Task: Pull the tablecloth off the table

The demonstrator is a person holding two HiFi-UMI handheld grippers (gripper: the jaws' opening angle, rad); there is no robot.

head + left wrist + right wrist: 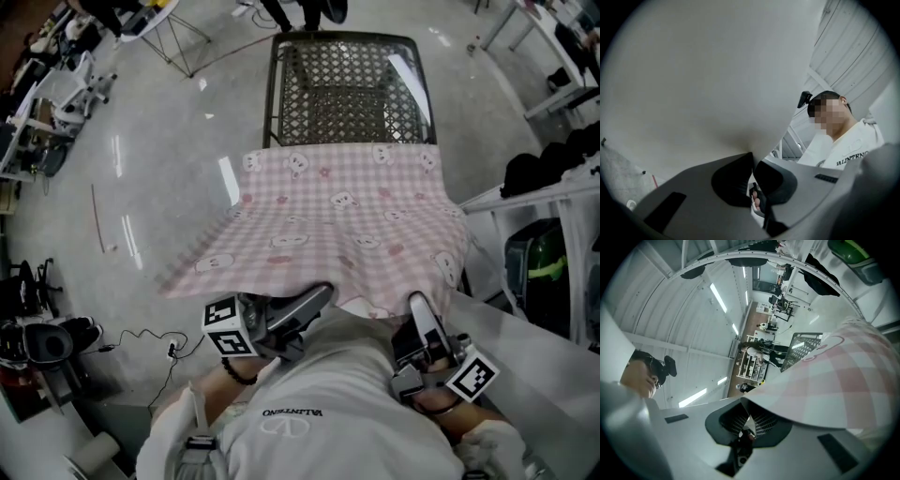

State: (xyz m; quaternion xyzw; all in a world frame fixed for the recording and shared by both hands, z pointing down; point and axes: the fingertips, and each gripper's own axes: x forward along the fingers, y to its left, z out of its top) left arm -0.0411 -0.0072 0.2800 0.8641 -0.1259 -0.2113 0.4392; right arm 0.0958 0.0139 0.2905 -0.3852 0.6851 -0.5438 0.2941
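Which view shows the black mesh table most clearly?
The head view: the mesh table appears from above, its far part bare, the rest under the pink tablecloth. The right gripper view catches only a small corner of it past the cloth. The left gripper view shows none of it.

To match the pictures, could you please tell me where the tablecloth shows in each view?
Head view: the tablecloth lies centre, stretched from the mesh table.
Left gripper view: its pale underside fills the upper left.
Right gripper view: right side, pink checks.
Shared landmark: that mesh table, absent from the left gripper view.
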